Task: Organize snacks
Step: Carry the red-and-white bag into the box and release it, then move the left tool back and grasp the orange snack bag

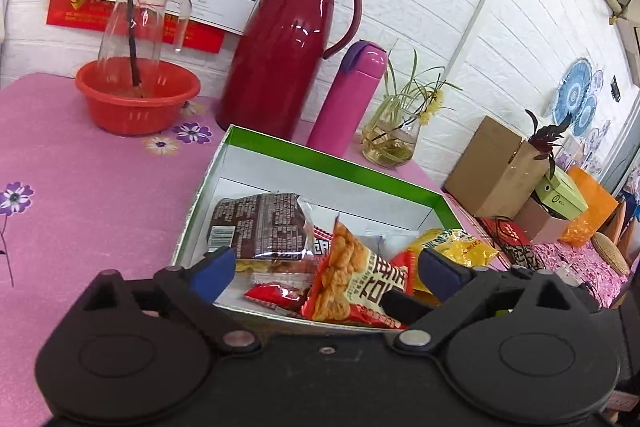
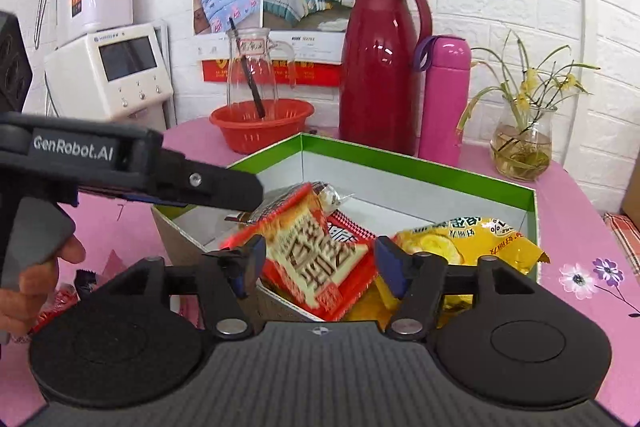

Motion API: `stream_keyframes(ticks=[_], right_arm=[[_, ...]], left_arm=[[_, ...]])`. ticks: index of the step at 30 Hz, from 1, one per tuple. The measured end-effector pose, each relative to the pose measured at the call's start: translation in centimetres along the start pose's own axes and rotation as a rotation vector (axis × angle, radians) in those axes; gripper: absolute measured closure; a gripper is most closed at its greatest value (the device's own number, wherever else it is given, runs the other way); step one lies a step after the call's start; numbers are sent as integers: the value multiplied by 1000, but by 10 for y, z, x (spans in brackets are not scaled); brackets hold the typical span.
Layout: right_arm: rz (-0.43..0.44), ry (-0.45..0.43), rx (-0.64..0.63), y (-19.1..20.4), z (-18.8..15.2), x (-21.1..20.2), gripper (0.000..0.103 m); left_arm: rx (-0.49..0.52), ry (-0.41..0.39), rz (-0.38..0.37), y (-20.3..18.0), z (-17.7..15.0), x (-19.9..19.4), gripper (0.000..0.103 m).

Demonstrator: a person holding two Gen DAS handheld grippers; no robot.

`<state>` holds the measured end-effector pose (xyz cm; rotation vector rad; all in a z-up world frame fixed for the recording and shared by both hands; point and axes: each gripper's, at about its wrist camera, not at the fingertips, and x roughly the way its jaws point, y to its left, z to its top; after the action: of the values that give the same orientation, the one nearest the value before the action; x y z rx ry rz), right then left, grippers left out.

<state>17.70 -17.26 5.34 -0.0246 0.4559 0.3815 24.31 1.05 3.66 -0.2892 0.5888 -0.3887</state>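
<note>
A green-rimmed white box (image 1: 320,163) holds several snack packs: a brown pack (image 1: 260,223), a red and white pack (image 1: 352,279) and a yellow pack (image 1: 452,247). My left gripper (image 1: 326,267) is open just above the box's near edge, its jaws wide apart over the snacks. My right gripper (image 2: 320,261) is open at the near edge of the box (image 2: 420,171), with the red and white pack (image 2: 316,255) lying loose between its jaws. The yellow pack (image 2: 472,239) lies to its right. The left gripper's body (image 2: 132,171) crosses the right wrist view.
Behind the box stand a red basin (image 1: 136,99) with a glass jug (image 1: 136,19), a dark red thermos jug (image 1: 288,43), a pink flask (image 1: 348,99) and a plant vase (image 1: 392,143). More red wrappers (image 2: 60,303) lie on the pink tablecloth at left. Cardboard boxes (image 1: 496,167) stand at right.
</note>
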Motion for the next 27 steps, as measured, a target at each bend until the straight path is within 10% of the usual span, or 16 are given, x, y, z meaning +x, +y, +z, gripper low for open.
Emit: stream_keyframes(ticks=[14, 27], right_arm=[[51, -172, -23, 9, 3, -122, 0], [-33, -81, -32, 9, -79, -190, 0]], left_arm=[[9, -50, -12, -29, -26, -112, 0], [-68, 98, -154, -46, -128, -129, 0]])
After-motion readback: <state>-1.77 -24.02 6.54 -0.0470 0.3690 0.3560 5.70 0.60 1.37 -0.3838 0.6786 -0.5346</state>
